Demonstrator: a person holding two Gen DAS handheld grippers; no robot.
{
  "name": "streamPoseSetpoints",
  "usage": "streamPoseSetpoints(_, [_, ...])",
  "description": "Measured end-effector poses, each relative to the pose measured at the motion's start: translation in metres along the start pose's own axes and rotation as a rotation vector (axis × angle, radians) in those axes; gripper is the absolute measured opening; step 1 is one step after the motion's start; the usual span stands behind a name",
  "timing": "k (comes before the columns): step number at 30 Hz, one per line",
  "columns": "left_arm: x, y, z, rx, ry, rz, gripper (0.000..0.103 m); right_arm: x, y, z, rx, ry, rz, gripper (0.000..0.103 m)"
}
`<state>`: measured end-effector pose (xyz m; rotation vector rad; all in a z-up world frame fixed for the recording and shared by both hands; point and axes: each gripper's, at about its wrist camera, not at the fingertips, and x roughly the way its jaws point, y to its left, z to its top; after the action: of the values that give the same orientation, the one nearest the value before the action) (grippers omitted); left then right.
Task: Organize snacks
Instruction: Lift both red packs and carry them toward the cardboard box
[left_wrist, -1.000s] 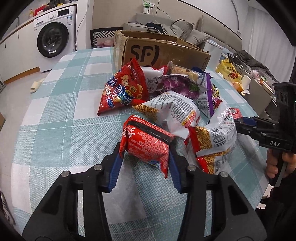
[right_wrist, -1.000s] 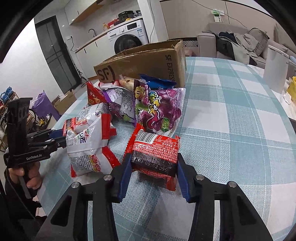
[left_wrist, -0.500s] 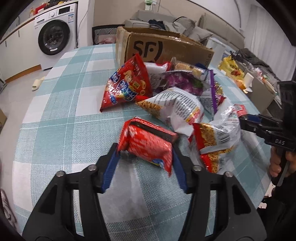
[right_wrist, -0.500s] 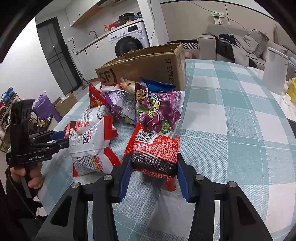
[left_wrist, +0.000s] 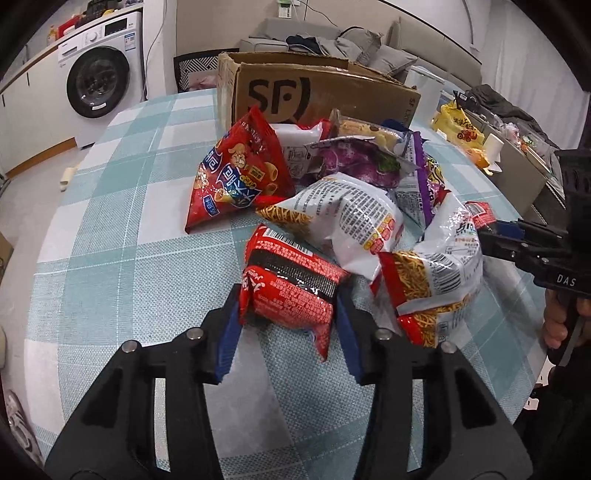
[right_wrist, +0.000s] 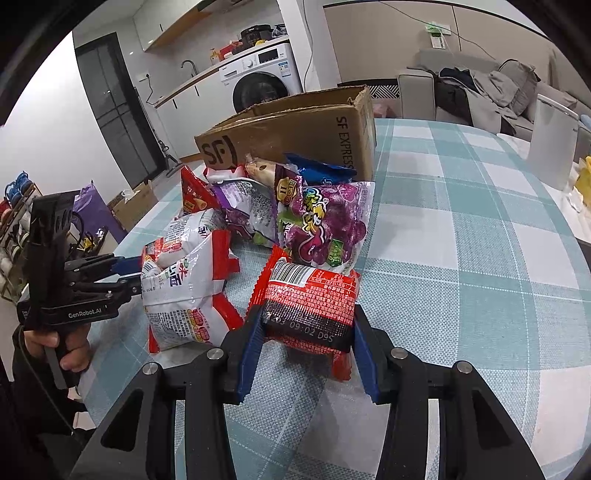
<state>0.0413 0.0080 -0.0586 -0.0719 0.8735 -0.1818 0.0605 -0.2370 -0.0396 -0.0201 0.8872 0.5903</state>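
Observation:
My left gripper (left_wrist: 288, 317) is shut on a red and black snack packet (left_wrist: 291, 284), held just above the checked tablecloth. My right gripper (right_wrist: 306, 332) is shut on a second red and black packet (right_wrist: 310, 299). Between them lies a heap of snack bags: a red chips bag (left_wrist: 236, 177), white noodle-snack bags (left_wrist: 343, 221), (right_wrist: 184, 291), and a purple candy bag (right_wrist: 325, 221). An open SF cardboard box (left_wrist: 317, 96), (right_wrist: 295, 136) stands behind the heap. The other gripper shows in each view, on the right in the left wrist view (left_wrist: 498, 236) and on the left in the right wrist view (right_wrist: 129, 273).
The round table (left_wrist: 110, 229) has a teal and white checked cloth. A white container (right_wrist: 550, 144) stands at the far right edge. A yellow bag (left_wrist: 458, 129) lies beyond the table. A washing machine (left_wrist: 99, 74) and a sofa are in the background.
My left gripper has lifted and tilted its red packet, and moved a little closer to the heap. My right gripper with its packet has barely moved.

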Motion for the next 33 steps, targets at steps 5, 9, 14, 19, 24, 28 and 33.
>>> streamPoseSetpoints(5, [-0.007,0.002,-0.002,-0.013,-0.023,-0.007,0.042,-0.003,0.001,0.001,-0.001,-0.012,0.001,0.046])
streamPoseSetpoints(9, [-0.015,0.007,-0.005,-0.033,-0.046,0.002,0.041,-0.008,0.001,0.003,0.004,-0.035,0.003,0.046])
streamPoseSetpoints(14, [-0.029,0.013,-0.002,-0.060,-0.091,0.011,0.041,-0.017,0.003,0.007,0.001,-0.076,0.010,0.046])
streamPoseSetpoints(19, [-0.045,0.016,0.007,-0.076,-0.143,0.020,0.041,-0.027,0.009,0.014,-0.007,-0.116,0.019,0.046])
streamPoseSetpoints(24, [-0.057,0.011,0.017,-0.073,-0.178,0.023,0.041,-0.032,0.015,0.021,-0.023,-0.140,0.027,0.046])
streamPoseSetpoints(28, [-0.062,0.005,0.025,-0.066,-0.200,0.022,0.041,-0.037,0.019,0.028,-0.025,-0.163,0.032,0.046])
streamPoseSetpoints(33, [-0.069,-0.002,0.036,-0.063,-0.226,0.017,0.041,-0.044,0.021,0.042,-0.025,-0.190,0.039,0.046])
